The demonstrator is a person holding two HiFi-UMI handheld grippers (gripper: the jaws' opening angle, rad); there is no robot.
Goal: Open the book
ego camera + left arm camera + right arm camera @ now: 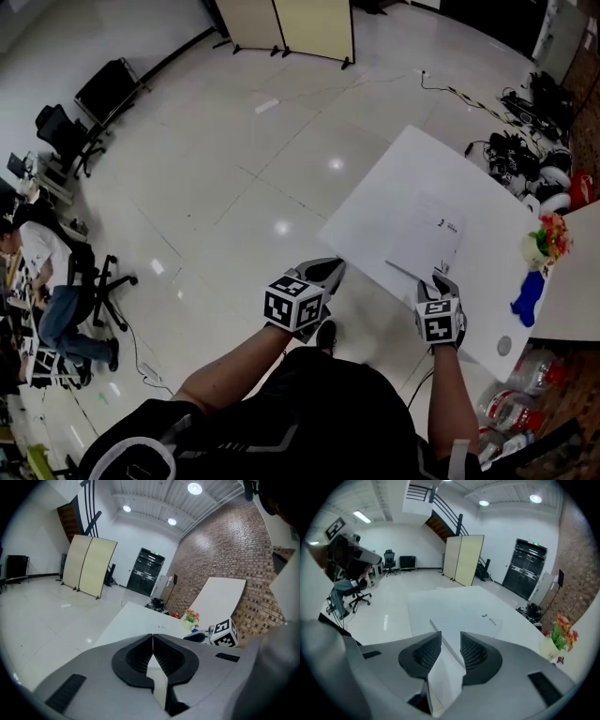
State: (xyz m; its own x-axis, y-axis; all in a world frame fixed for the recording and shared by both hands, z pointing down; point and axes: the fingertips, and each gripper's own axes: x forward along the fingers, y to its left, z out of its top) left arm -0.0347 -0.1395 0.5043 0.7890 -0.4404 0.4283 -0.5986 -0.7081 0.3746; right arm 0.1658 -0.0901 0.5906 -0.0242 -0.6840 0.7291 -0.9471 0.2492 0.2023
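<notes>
The left gripper (322, 273), fingers closed on nothing, hangs off the surface (403, 173) at 9 o'clock of the right gripper (439, 283). The right fingers, set partly apart, seem to pinch the near edge of the book (429, 230), which lies flat at 12 o'clock. Since nothing pins the book down, it may lift or slide whole instead of opening.

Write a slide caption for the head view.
Seen from above: right tongs grip the near corner of a white book on a white table; left tongs, shut, hover by the table's edge.

White table (375, 211), white book (433, 232) on it
</notes>
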